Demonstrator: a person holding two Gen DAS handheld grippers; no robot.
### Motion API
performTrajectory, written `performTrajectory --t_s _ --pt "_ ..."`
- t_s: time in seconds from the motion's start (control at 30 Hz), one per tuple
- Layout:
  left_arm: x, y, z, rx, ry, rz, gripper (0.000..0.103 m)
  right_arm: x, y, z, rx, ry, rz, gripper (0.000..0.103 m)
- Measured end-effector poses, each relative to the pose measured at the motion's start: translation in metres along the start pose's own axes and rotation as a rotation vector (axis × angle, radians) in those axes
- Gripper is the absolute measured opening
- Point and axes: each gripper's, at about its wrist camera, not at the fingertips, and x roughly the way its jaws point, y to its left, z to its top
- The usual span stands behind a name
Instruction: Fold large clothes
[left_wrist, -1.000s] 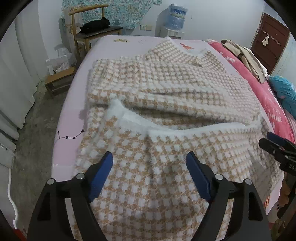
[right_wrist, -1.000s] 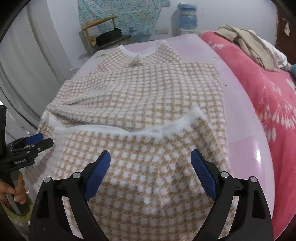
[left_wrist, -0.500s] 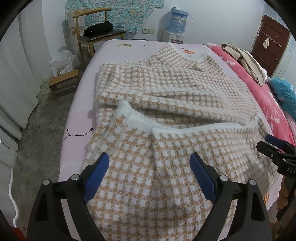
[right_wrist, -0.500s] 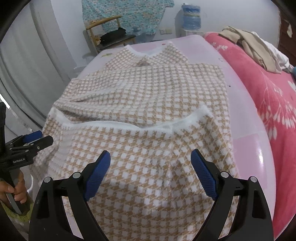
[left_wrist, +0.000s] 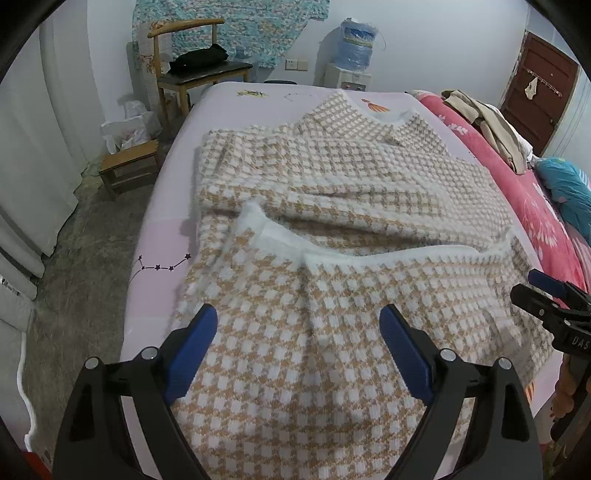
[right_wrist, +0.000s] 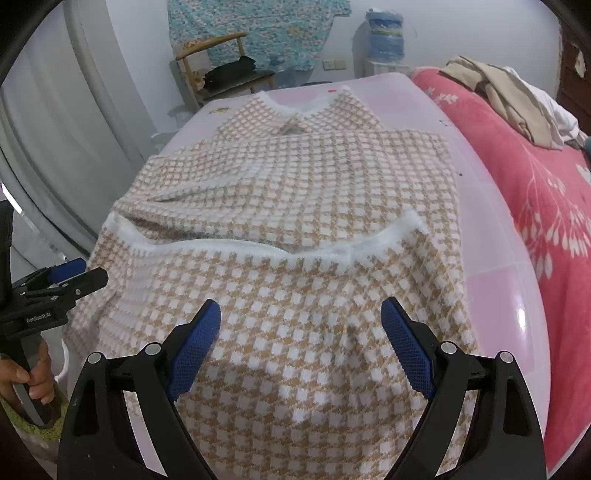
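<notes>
Left gripper (left_wrist: 299, 332): black frame, blue pads spread wide, nothing between them; it hangs above the near folded part of the garment.
Right gripper (right_wrist: 301, 328): equally wide, holding nothing, poised over the same near part.
Garment: the fluffy tan-and-white checked knit sweater (left_wrist: 351, 206) lies flat on the pale pink bedsheet (left_wrist: 162, 236), its white-trimmed hem (left_wrist: 369, 254) folded up over the body.
Risk, grip: thick pile may bunch, so pads might catch one layer only and the fold opens.
Risk, alignment: uneven lifts by the two hands would skew the hem line.
Risk, edge: the near part overhangs the bed and could slide off.
</notes>
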Motion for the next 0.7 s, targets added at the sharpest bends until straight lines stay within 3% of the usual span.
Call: performTrajectory --t_s 0.7 --pt "-0.0022 0.0006 -0.0016 -0.002 0.005 0.005 0.088 0.0001 0.0019 -0.0017 0.003 0.001 0.002 0.085"
